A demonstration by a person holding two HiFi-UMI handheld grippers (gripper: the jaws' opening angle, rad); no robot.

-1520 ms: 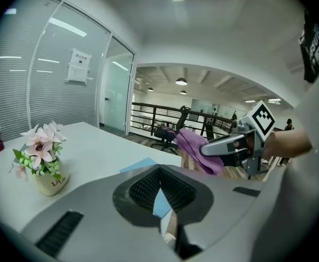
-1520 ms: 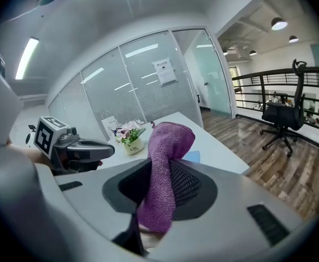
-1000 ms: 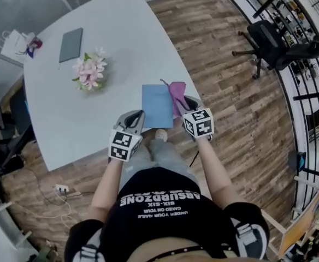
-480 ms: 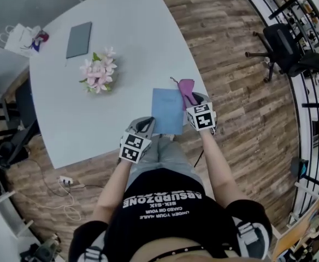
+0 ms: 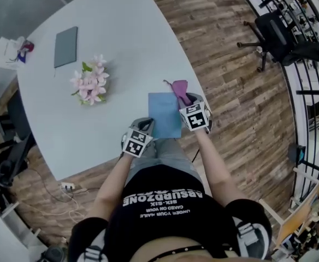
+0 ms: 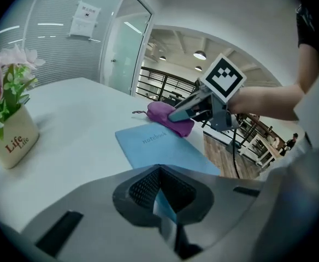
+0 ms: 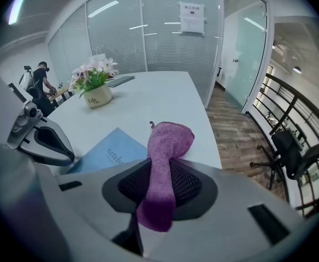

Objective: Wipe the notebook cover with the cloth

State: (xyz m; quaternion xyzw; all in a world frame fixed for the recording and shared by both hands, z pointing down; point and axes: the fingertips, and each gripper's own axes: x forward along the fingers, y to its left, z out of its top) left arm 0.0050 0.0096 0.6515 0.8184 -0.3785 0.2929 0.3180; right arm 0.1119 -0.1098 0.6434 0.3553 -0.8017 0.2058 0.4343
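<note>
A blue notebook (image 5: 165, 113) lies flat near the white table's (image 5: 94, 130) near edge, its cover printed "notebook" (image 6: 159, 146). My left gripper (image 5: 147, 125) sits at its near left corner, and a blue sliver shows between the jaws (image 6: 160, 171), which are shut on that corner. My right gripper (image 5: 188, 99) is at the notebook's far right corner, shut on a purple cloth (image 7: 167, 162). The cloth (image 5: 178, 87) drapes forward onto the table beside the cover. The left gripper view shows the right gripper (image 6: 189, 109) pressing the cloth (image 6: 162, 113) down.
A pot of pink flowers (image 5: 89, 82) stands left of the notebook. A grey flat slab (image 5: 65, 46) lies at the far left of the table. An office chair (image 5: 277, 37) stands on the wood floor to the right. Bags (image 5: 9, 51) sit beyond the table's left edge.
My left gripper has come in to the notebook's near left corner. The right gripper with the cloth stays at the far right corner.
</note>
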